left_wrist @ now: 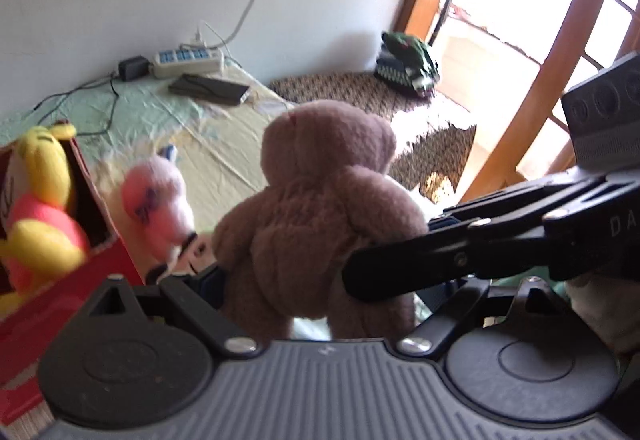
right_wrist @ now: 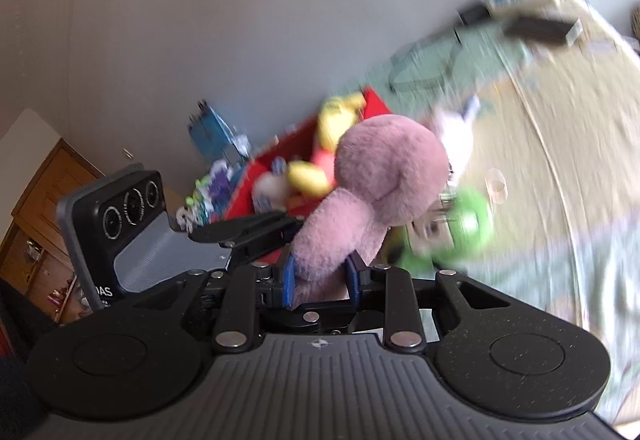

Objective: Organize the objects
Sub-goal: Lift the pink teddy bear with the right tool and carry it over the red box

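A mauve-brown teddy bear [left_wrist: 320,200] hangs upright, seen from behind, between the fingers of my left gripper [left_wrist: 316,280], whose blue left pad presses its side. My right gripper [left_wrist: 392,248] reaches in from the right and is clamped on one of the bear's limbs. In the right wrist view that limb sits squeezed between the blue pads of the right gripper [right_wrist: 320,276], with the bear [right_wrist: 384,176] above, and the left gripper [right_wrist: 248,230] comes in from the left. A red box [left_wrist: 100,260] at the left holds a yellow plush [left_wrist: 40,208].
A pink plush [left_wrist: 156,208] lies beside the box on a pale green sheet [left_wrist: 224,148]. A green toy [right_wrist: 468,228] lies below the bear. A power strip [left_wrist: 188,60], a dark flat device [left_wrist: 212,88] and a green tank toy [left_wrist: 408,64] on a patterned rug [left_wrist: 348,92] lie by the wall.
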A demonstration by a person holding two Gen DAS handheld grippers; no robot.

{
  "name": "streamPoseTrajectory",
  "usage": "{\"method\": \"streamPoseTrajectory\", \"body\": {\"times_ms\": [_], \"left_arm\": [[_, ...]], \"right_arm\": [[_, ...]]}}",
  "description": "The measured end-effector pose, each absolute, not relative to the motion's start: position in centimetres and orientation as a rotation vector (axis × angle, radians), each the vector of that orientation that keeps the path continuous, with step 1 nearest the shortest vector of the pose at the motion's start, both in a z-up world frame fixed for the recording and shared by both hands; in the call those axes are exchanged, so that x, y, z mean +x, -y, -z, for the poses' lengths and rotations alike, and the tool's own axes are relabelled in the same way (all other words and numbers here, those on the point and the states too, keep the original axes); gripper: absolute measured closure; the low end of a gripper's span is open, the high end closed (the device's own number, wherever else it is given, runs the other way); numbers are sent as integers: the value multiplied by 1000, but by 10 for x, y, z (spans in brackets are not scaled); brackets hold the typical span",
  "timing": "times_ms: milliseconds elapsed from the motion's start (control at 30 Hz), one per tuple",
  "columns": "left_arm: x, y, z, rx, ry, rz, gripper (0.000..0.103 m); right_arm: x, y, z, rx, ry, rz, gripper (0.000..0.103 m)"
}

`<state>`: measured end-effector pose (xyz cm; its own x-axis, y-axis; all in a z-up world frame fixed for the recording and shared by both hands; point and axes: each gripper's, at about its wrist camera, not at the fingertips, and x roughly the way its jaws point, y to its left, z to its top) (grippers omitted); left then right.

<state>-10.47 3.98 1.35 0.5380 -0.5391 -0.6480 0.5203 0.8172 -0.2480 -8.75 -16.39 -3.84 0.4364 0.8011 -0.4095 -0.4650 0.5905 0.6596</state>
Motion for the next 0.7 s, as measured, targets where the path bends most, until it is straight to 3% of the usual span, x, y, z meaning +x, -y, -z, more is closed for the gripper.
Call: {"method": "streamPoseTrajectory", "body": {"times_ms": [233, 700], "left_arm": [[-93, -77, -52, -73, -676, 485, 14], [-64, -199, -81, -130, -632, 204, 14]], "right_arm": [[-56, 127, 11, 505, -637, -913, 75], [6, 0, -28, 429, -604, -1024, 75]]}}
